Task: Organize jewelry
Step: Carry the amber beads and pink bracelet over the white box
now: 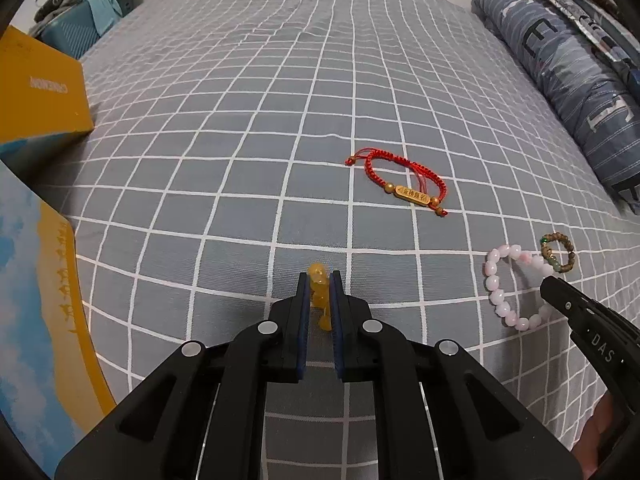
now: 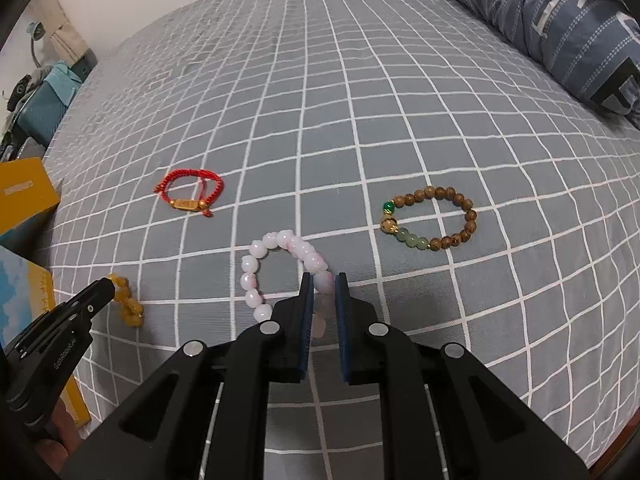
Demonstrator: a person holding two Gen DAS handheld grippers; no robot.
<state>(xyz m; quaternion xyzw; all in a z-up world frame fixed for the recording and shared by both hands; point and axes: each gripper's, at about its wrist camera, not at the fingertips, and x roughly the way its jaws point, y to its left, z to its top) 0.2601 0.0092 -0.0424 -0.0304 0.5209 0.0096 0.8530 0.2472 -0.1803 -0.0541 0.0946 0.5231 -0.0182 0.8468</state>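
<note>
My left gripper [image 1: 319, 280] is shut on a yellow bead bracelet [image 1: 318, 276], whose amber beads show between the blue pads just above the checked bedsheet. In the right wrist view the same yellow bead bracelet [image 2: 126, 300] hangs at the left gripper's tip [image 2: 105, 289]. My right gripper [image 2: 324, 280] is shut on a pink bead bracelet [image 2: 256, 276], pinching its near right side while the loop lies on the sheet. A red cord bracelet [image 1: 404, 184] with a gold bar lies farther out. A brown wooden bead bracelet [image 2: 430, 218] with green beads lies to the right.
A yellow and blue box [image 1: 40, 96] and a second such box [image 1: 40, 320] stand at the left edge of the bed. A rolled blue-grey quilt [image 1: 560, 68] runs along the right side. The grey checked sheet [image 1: 260, 120] stretches far ahead. A hand [image 2: 56, 420] holds the left gripper.
</note>
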